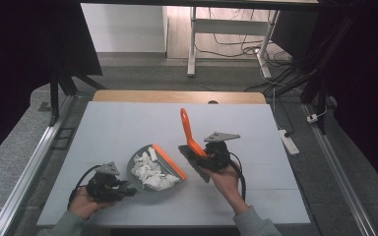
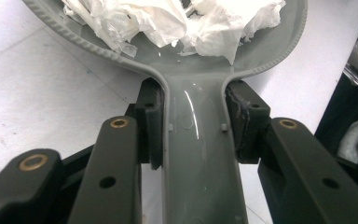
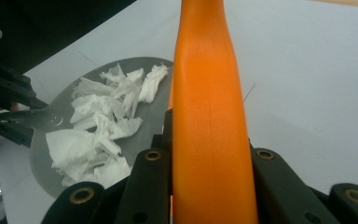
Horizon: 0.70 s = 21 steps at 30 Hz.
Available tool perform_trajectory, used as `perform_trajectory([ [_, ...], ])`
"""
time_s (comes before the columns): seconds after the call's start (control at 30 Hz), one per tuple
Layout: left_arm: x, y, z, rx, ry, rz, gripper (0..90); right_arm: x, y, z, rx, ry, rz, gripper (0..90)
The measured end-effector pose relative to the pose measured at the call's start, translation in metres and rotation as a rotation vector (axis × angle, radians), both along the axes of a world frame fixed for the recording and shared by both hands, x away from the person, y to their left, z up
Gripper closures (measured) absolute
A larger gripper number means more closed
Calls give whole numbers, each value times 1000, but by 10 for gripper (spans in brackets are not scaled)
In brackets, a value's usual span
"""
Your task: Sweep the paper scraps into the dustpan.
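L tongs [image 2: 193,126] pinch dustpan [image 1: 150,184] handle; R tongs [image 3: 209,154] pinch orange brush [image 1: 187,130] just beside pan. Brush bristles hidden; paper scraps [image 2: 177,21] cut off in left gripper view.

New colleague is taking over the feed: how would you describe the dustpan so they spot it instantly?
On the pale grey table, look near the front edge, just right of the left tool. The dustpan is a rounded grey scoop with an orange lip, its handle clamped in that tool. It alone holds torn white paper scraps; the neighbouring brush has an orange handle.
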<state>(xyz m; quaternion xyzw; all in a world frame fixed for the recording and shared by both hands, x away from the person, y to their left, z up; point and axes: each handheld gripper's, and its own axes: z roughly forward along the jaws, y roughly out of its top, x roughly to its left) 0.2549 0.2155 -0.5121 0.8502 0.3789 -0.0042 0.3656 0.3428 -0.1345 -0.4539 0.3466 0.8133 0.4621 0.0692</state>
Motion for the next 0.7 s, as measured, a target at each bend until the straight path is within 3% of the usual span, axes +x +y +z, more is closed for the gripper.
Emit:
perform_trajectory([
  [0.33,-2,5,8,-54,-25,99,611,-7,-28,7,16,-58,27,771],
  [0.7,-5,8,13,-85,-47,190,611,-12,-51,10,20,-83,47,770],
])
